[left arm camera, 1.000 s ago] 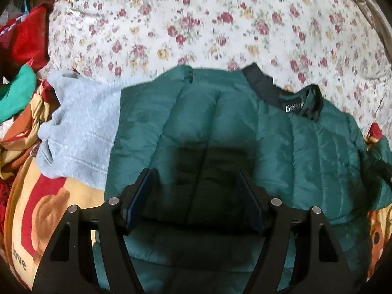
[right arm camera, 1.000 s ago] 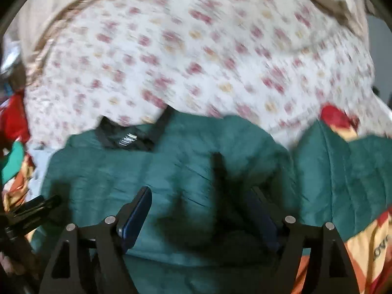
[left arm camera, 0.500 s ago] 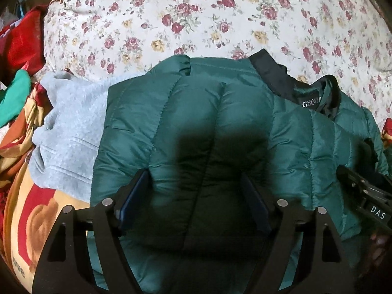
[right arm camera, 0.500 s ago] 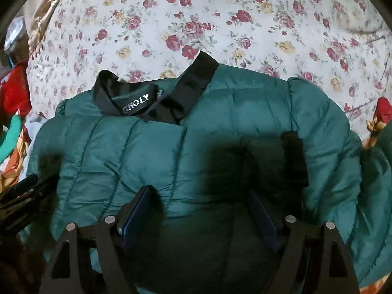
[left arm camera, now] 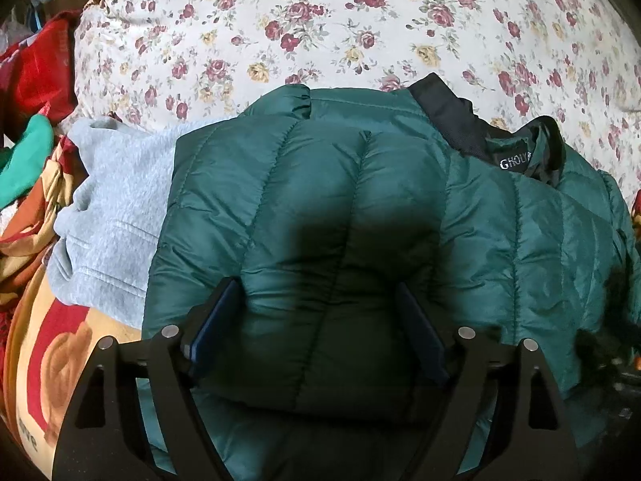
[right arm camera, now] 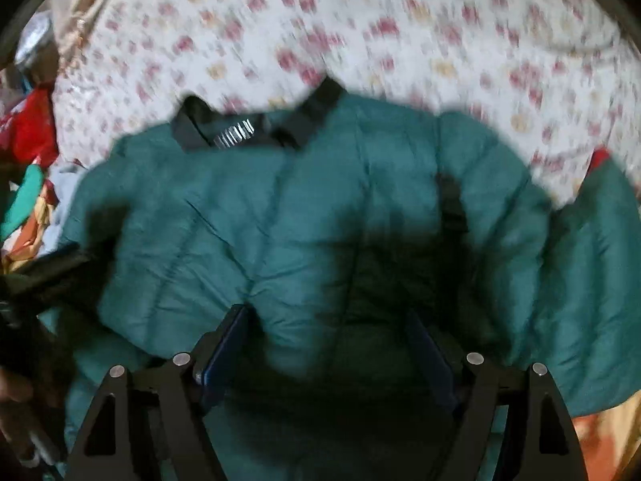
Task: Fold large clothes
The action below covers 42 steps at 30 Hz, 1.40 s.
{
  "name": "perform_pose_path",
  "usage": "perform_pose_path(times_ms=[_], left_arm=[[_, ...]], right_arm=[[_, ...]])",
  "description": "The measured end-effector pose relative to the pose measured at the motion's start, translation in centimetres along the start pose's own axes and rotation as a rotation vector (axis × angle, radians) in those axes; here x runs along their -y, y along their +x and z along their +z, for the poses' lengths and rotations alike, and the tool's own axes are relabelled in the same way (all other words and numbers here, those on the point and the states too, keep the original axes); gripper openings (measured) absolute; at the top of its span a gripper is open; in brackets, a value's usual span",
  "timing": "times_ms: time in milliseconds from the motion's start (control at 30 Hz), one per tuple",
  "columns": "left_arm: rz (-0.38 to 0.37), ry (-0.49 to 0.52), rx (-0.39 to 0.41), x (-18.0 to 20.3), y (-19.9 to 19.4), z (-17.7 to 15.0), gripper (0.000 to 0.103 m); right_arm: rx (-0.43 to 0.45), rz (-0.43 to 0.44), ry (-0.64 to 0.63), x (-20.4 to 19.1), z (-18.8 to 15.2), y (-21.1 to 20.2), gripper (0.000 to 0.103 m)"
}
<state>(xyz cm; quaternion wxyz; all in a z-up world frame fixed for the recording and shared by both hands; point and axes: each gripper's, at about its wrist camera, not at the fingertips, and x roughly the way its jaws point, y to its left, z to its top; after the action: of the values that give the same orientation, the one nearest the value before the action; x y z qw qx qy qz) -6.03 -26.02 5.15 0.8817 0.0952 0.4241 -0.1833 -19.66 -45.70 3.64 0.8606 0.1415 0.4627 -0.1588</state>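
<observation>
Left gripper [left arm camera: 316, 320]: jaws opening, straddling a puffed panel of the green jacket [left arm camera: 360, 200]; pads not visibly pressing
Right gripper [right arm camera: 328, 344]: jaws apart over the same jacket's other half; collar [right arm camera: 312, 116] ahead of both
Nearer: neither clearly

Soft, even light is cast from above and behind. Dark shadows are thrown on the green jacket [left arm camera: 360, 208] toward six o'clock in both views. The left wrist view is sharp; the right is motion-blurred throughout. Black fisheye vignetting is seen at the corners.
</observation>
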Motion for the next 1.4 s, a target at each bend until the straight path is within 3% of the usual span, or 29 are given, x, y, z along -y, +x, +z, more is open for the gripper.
perform_pose_path(times_ms=[200, 333, 733, 1400], left_arm=[[0.01, 0.001, -0.018, 0.0, -1.3, -0.3, 0.082], [-0.03, -0.015, 0.002, -0.2, -3.5, -0.9, 0.082], [-0.074, 0.012, 0.084, 1.3, -9.3, -2.1, 0.082], [-0.127, 0.053, 0.136, 5.2, -13.4, -2.8, 0.082]], right_arm=[[0.01, -0.032, -0.015, -0.7, 0.0, -1.4, 0.078], [0.068, -0.024, 0.026, -0.7, -0.1, -4.0, 0.078], [0.115, -0.037, 0.037, -0.9, -0.6, -8.5, 0.079], [0.162, -0.11, 0.046, 2.0, -1.6, -12.5, 0.08]])
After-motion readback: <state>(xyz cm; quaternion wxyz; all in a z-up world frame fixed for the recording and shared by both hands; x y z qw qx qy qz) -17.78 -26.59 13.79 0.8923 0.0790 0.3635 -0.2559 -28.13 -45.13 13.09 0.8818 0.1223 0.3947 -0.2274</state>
